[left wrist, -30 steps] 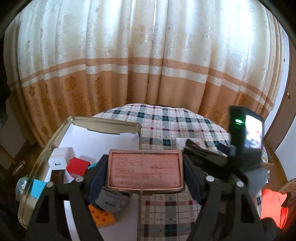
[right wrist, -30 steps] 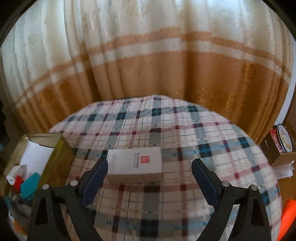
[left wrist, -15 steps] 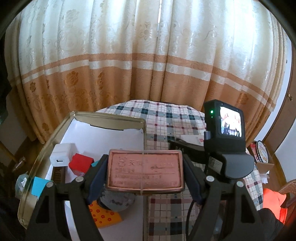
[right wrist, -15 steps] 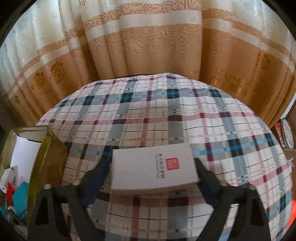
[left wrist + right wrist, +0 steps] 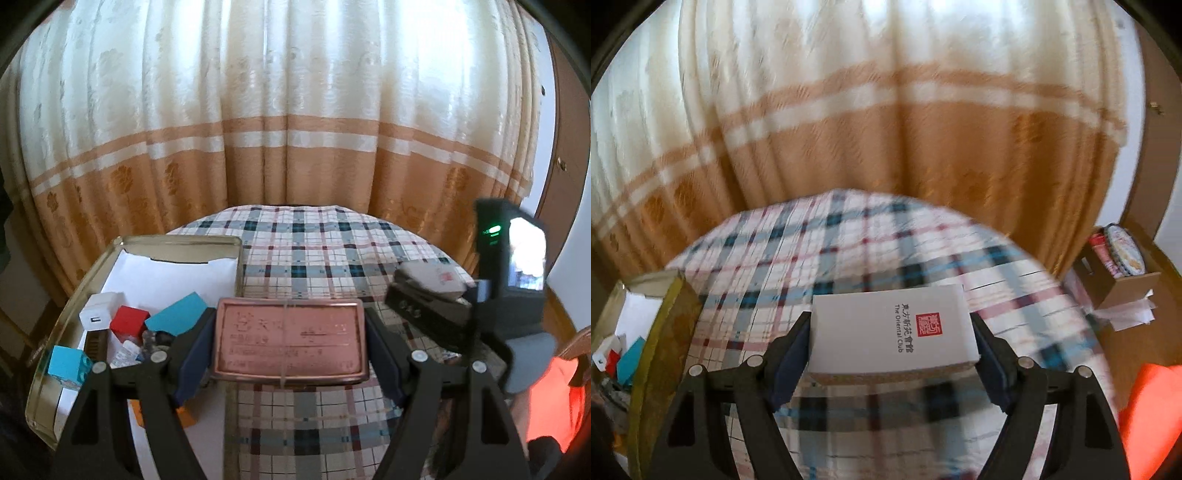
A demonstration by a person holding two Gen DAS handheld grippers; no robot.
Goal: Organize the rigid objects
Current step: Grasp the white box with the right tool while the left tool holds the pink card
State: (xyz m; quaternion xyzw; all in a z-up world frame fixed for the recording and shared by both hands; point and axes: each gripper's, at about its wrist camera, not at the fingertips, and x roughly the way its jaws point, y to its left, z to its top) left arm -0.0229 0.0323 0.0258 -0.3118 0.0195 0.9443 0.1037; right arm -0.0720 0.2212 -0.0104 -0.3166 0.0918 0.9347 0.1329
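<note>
At the far left lay a gold tray (image 5: 55, 334) lined with white paper, its right wall standing against the checked cloth of the bench (image 5: 317, 254). Inside the tray sat a white charger (image 5: 96, 314), a red cube (image 5: 129, 322), a teal box (image 5: 176, 312) and, nearer the tray's front corner, a blue block (image 5: 66, 365).

Just right of the tray's right wall, the left tongs (image 5: 290, 341) pointed forward and somewhat downward, level from side to side. Their dark pads were clamped on the two short ends of a copper-coloured tin (image 5: 290, 338), which hung flat above the cloth at the tray's edge, its embossed lid facing up.

Further right of the tray, well apart from it, the right tongs (image 5: 892, 334) were tipped down at a similar slant and rolled slightly. They were clamped on a white box (image 5: 886, 328) with a red seal and dark lettering, one pad on each end; the box was clear of the cloth. In the left wrist view the same tongs (image 5: 428, 295) appeared blurred, with a small lit screen (image 5: 526, 254) above them.

Beyond the bench hung a cream and orange curtain (image 5: 295, 129).
</note>
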